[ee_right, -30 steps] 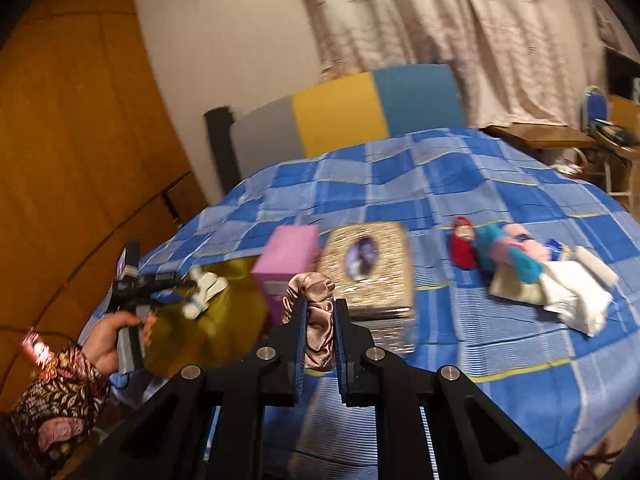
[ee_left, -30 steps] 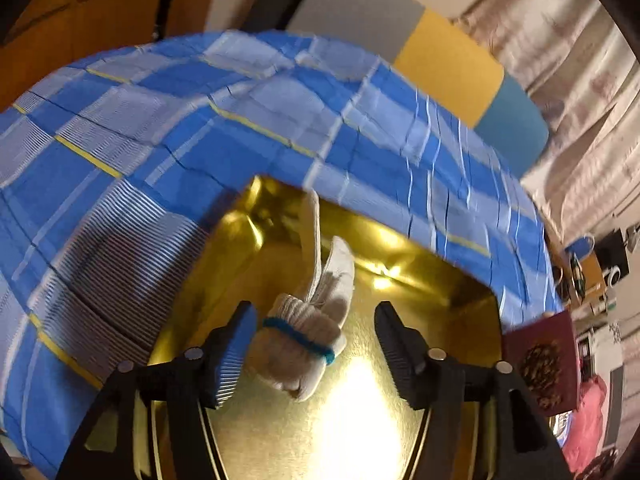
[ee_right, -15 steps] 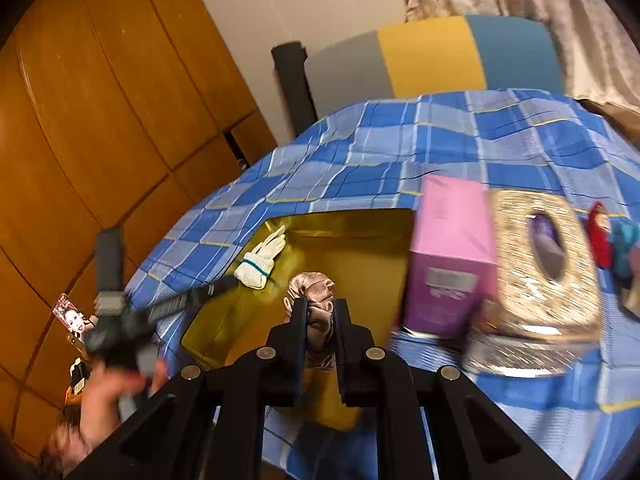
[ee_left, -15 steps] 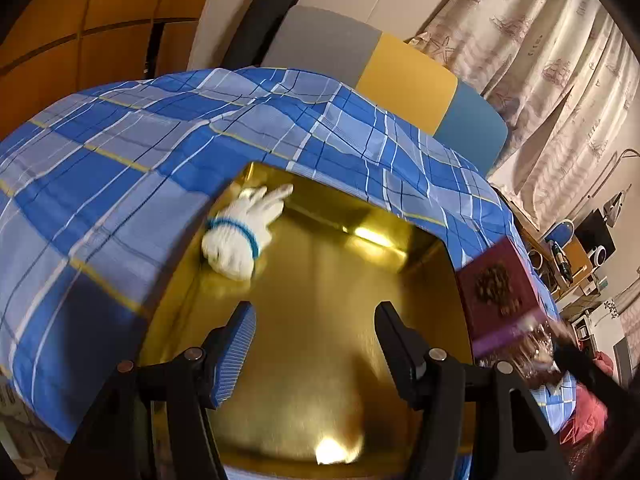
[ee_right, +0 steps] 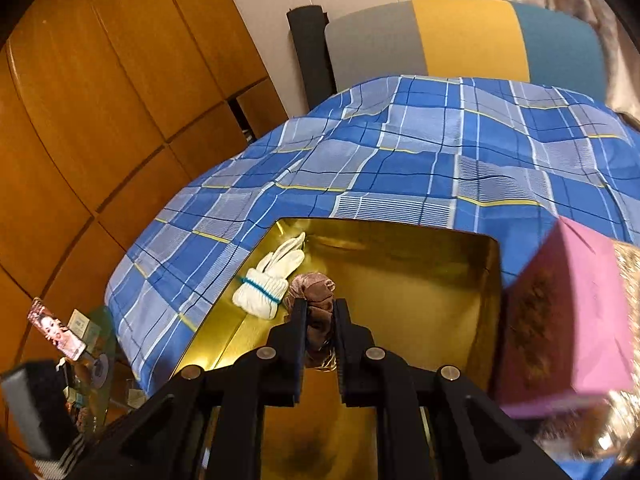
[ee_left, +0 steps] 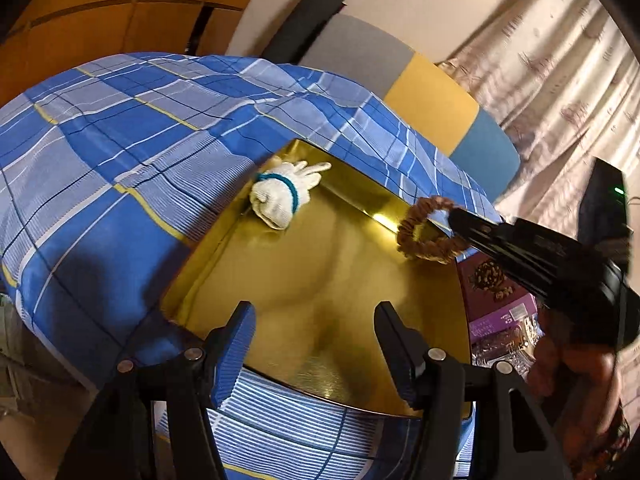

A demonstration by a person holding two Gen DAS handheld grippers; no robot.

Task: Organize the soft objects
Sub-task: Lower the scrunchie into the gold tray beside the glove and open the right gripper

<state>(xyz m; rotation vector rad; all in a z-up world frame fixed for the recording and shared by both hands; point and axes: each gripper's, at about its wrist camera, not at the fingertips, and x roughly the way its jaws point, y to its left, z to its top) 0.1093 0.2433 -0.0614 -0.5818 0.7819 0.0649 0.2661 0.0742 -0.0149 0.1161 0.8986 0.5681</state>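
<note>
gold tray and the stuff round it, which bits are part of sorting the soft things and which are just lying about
Part of the job:
- gold tray
- rolled white gloves
- brown scrunchie in the right gripper
- left gripper, empty

Just lying about:
- pink box
- plaid cloth
- colour-block chair

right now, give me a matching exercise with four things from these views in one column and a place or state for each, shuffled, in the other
Things:
1. white glove
2. brown scrunchie
3. left gripper
4. pink box

Places or states:
A. open, nothing between its fingers
B. pinched in the right gripper above the gold tray
C. lying in a far corner of the gold tray
D. standing on the checked cloth beside the tray

Pairs: 1-C, 2-B, 3-A, 4-D
</note>
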